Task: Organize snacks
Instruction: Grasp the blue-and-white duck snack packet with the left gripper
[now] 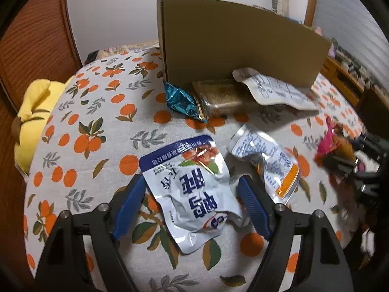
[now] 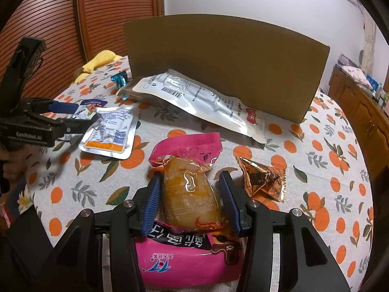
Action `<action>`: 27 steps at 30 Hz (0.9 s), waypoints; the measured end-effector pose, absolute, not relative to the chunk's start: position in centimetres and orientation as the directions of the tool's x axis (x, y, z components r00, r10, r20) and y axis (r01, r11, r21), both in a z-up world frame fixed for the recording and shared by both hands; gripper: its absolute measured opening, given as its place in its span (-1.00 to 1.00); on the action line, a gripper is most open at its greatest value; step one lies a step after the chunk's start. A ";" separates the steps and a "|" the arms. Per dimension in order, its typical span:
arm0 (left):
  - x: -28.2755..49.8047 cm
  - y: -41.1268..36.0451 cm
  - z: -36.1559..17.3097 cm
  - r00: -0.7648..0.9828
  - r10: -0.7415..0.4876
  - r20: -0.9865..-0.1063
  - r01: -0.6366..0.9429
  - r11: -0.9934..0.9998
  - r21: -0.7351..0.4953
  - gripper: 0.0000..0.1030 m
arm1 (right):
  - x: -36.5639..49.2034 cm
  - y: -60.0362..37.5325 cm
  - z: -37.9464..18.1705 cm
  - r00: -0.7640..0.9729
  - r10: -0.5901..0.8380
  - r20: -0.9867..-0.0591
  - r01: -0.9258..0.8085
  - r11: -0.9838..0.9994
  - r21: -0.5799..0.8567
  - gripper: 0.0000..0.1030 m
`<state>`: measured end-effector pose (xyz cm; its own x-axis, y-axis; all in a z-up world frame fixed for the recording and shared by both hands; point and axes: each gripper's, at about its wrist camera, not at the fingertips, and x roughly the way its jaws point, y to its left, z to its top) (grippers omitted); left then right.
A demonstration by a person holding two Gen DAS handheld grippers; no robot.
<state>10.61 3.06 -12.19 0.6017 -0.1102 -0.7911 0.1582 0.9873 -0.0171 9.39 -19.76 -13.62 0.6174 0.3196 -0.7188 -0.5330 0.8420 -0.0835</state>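
Orange-print cloth is covering the round worktop; wooden slatted door and white wall are sitting behind. Cardboard box is hiding whatever is behind it; a clear brown pack is lying half buried under a long white pouch. Left tongs are standing wide, pads either side of a blue-and-white snack pouch without pressing it. Right tongs are pinching an amber-wrapped pink snack pack; its lower end is cut off under the tongs. A copper foil packet is lying just right of them, a silver pouch far left.
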 end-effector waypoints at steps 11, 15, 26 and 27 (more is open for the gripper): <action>9.5 3.9 -12.0 0.606 -0.133 -0.785 0.189 0.982 -0.020 0.13 | 9.3 -19.7 -13.6 0.618 0.319 -0.719 -0.533 0.842 -0.085 -0.06; 9.0 4.3 -12.0 0.611 -0.148 -0.777 0.188 0.981 -0.039 0.12 | 9.4 -19.7 -13.7 0.618 0.319 -0.719 -0.532 0.842 -0.085 -0.06; 8.2 4.9 -11.2 0.637 -0.203 -0.744 0.169 0.978 -0.123 0.13 | 9.3 -19.7 -13.7 0.617 0.319 -0.719 -0.533 0.842 -0.084 -0.06; 8.2 4.8 -11.1 0.640 -0.206 -0.740 0.170 0.977 -0.125 0.13 | 9.3 -19.7 -13.7 0.618 0.319 -0.719 -0.533 0.842 -0.085 -0.06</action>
<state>8.21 4.84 -11.09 0.6402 -0.2063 -0.7400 0.1704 0.9774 -0.1250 9.33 -19.66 -13.66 0.6179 0.3187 -0.7188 -0.5329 0.8420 -0.0848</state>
